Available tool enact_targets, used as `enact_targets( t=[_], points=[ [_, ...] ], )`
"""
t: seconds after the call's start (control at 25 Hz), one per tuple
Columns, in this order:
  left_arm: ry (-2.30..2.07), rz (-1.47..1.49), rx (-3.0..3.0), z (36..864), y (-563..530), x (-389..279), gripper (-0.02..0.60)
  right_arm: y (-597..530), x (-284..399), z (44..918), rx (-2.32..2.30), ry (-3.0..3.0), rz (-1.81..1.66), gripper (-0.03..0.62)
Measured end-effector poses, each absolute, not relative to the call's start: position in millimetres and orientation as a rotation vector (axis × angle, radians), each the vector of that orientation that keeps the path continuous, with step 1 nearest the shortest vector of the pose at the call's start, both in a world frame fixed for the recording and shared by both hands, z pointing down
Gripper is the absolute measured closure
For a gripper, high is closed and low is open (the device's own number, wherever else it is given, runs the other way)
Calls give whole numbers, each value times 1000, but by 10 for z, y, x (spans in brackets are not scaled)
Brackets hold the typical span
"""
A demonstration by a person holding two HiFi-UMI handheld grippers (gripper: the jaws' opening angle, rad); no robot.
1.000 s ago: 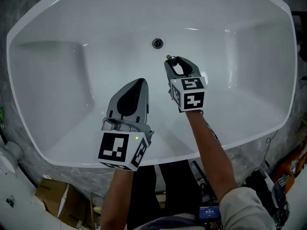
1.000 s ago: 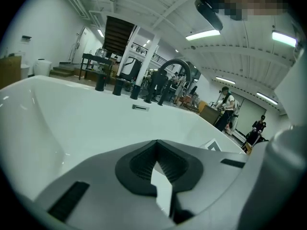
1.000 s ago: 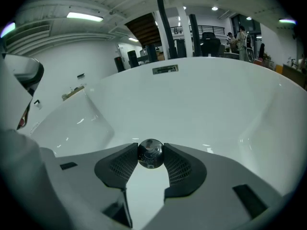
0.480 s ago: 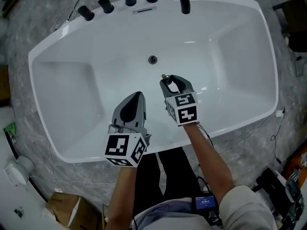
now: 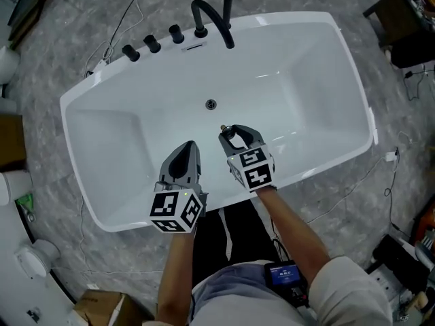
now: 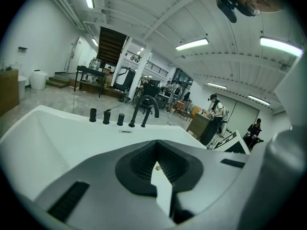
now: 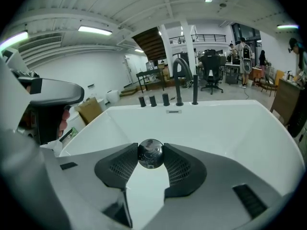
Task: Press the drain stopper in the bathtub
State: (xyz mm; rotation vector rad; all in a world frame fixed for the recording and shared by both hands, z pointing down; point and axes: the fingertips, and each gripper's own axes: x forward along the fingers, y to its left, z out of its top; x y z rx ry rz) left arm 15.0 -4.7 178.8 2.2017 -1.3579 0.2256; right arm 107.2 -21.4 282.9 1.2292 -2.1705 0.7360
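Observation:
The white bathtub (image 5: 326, 80) lies below me, its open drain hole (image 5: 211, 104) in the middle of the floor. My right gripper (image 5: 224, 130) hangs over the tub, near its front wall, short of the drain. It is shut on the round chrome drain stopper (image 7: 150, 154), which sits between the two fingertips of that gripper (image 7: 150, 156). My left gripper (image 5: 189, 147) hovers to its left over the front rim. In the left gripper view its jaws (image 6: 156, 146) meet with nothing between them.
A black faucet (image 5: 212, 17) and three black knobs (image 5: 151, 43) stand on the tub's far rim. Cables trail over the grey marbled floor (image 5: 380, 182). Cardboard boxes (image 5: 102, 310) sit at the lower left. People and desks fill the room beyond the tub (image 6: 213, 110).
Both grippers have risen well above the tub floor, and the tub looks smaller and farther off. The stopper has stayed in the right gripper. The faucet and knobs have come into sight.

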Motion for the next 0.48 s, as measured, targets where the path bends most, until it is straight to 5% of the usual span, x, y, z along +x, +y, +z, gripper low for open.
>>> enact_targets(
  t=[0.48],
  points=[
    [-1329, 134, 2236, 983, 186, 138, 577, 43, 1004, 1627, 1206, -2251, 602, 411]
  ],
)
